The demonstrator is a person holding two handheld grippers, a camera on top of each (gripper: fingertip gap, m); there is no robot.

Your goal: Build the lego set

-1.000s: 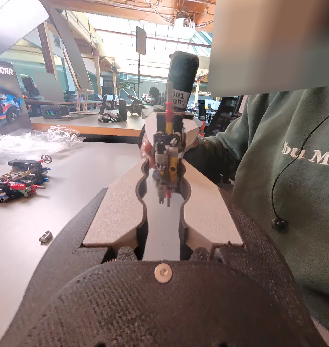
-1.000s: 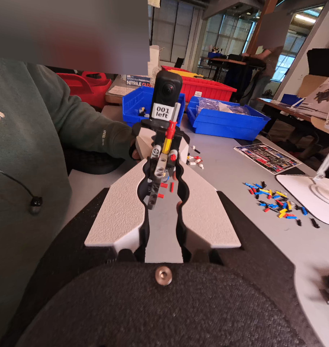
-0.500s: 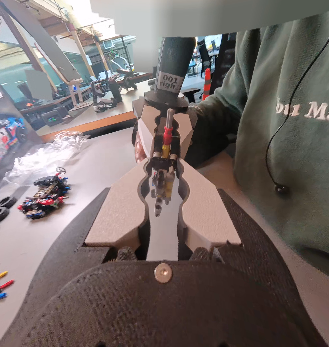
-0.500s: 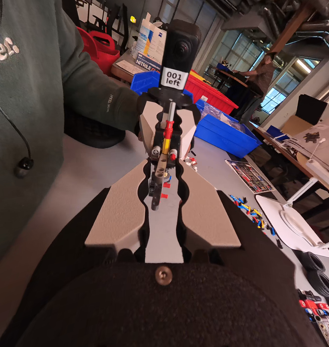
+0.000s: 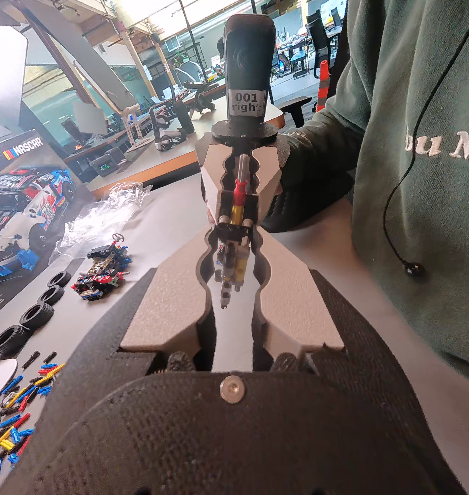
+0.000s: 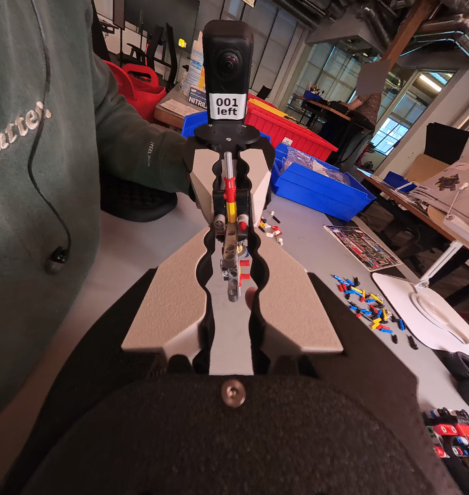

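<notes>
A small lego sub-assembly (image 5: pixel 232 257) of black, grey and yellow parts, with a grey axle and a red bush, hangs in the air between my two grippers, which face each other tip to tip. My left gripper (image 5: pixel 232 232) is shut on its black frame. My right gripper (image 6: pixel 230 231) is shut on the same sub-assembly (image 6: pixel 230 254) from the other side. The axle end reaches into the jaws of the gripper opposite in each view. A grey beam sticks out toward each camera. A partly built car chassis (image 5: pixel 102 270) lies on the grey table (image 5: pixel 169 222).
Several black tyres (image 5: pixel 37 316), loose coloured pins (image 5: pixel 16 401), a set box (image 5: pixel 19 214) and a clear bag (image 5: pixel 102 214) are on one side. Blue bins (image 6: pixel 322 187), a sticker sheet (image 6: pixel 362 249), more pins (image 6: pixel 367 308) and a white lamp base (image 6: pixel 426 313) are on the other. A person in a green sweatshirt (image 5: pixel 415 187) stands close. Less than 4 cm separates the two grippers' tips.
Both grippers, still holding the sub-assembly together, have tilted so the views look down more at the table. The grip on the sub-assembly has not changed.
</notes>
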